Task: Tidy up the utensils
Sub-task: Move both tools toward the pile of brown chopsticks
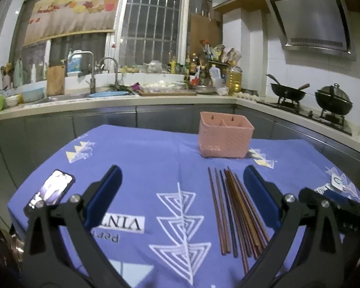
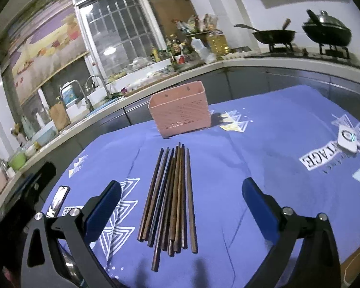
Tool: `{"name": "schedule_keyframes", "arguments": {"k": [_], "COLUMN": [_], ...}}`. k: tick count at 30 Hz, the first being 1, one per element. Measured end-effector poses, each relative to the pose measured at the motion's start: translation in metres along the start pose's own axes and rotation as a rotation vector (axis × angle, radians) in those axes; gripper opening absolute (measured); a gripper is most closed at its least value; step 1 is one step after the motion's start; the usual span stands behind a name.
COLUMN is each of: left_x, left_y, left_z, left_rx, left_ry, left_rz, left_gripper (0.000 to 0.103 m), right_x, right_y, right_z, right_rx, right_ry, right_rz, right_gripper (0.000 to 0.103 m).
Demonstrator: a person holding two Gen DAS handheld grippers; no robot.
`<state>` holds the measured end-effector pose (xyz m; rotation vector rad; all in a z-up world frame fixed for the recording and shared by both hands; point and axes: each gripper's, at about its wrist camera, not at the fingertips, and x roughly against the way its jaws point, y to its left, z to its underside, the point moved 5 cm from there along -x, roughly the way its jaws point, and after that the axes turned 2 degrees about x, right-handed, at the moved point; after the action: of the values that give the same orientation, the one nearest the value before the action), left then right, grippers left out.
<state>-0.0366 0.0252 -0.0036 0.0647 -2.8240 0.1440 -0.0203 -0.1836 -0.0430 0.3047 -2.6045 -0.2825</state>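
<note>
Several brown and dark chopsticks (image 2: 170,201) lie side by side on the blue cloth, between my right gripper's open jaws; they also show in the left wrist view (image 1: 235,213), right of centre. A pink perforated holder (image 2: 180,110) with two compartments stands upright beyond them, also visible in the left wrist view (image 1: 224,134). My right gripper (image 2: 182,187) is open and empty above the chopsticks' near half. My left gripper (image 1: 182,175) is open and empty, left of the chopsticks. The right gripper's body (image 1: 333,204) shows at the left view's right edge.
A phone (image 1: 51,189) lies at the table's left edge. A white tag with keys (image 2: 348,139) lies at the right. The table (image 1: 136,148) has a blue patterned cloth. Behind are a counter with a sink (image 1: 84,94), bottles and two woks (image 1: 333,98).
</note>
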Motion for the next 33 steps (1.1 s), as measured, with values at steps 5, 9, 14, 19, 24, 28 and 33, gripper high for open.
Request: {"name": "schedule_keyframes", "arguments": {"k": [5, 9, 14, 19, 24, 28, 33], "left_x": [-0.031, -0.050, -0.068, -0.086, -0.104, -0.118, -0.142], "left_y": [0.002, 0.001, 0.006, 0.021, 0.017, 0.004, -0.020], "left_z": [-0.009, -0.015, -0.018, -0.010, 0.004, 0.020, 0.041], "left_rx": [0.012, -0.002, -0.012, -0.027, -0.039, -0.064, -0.096], "left_ry": [0.074, 0.080, 0.074, 0.107, 0.219, 0.306, 0.417], "left_rz": [0.044, 0.034, -0.026, -0.085, -0.024, 0.041, 0.105], "left_gripper": [0.097, 0.097, 0.097, 0.097, 0.083, 0.067, 0.053], "right_x": [-0.017, -0.040, -0.052, -0.069, -0.089, -0.099, -0.116], "right_y": [0.003, 0.004, 0.007, 0.005, 0.002, -0.002, -0.011], "right_z": [-0.002, -0.014, -0.023, -0.011, 0.005, 0.015, 0.025], "right_rx": [0.026, 0.062, 0.055, 0.103, 0.144, 0.174, 0.207], "right_ry": [0.035, 0.070, 0.057, 0.146, 0.228, 0.274, 0.334], "right_rz": [-0.027, -0.046, -0.065, -0.045, -0.038, -0.026, -0.002], "right_gripper": [0.061, 0.045, 0.044, 0.043, 0.024, 0.017, 0.017]}}
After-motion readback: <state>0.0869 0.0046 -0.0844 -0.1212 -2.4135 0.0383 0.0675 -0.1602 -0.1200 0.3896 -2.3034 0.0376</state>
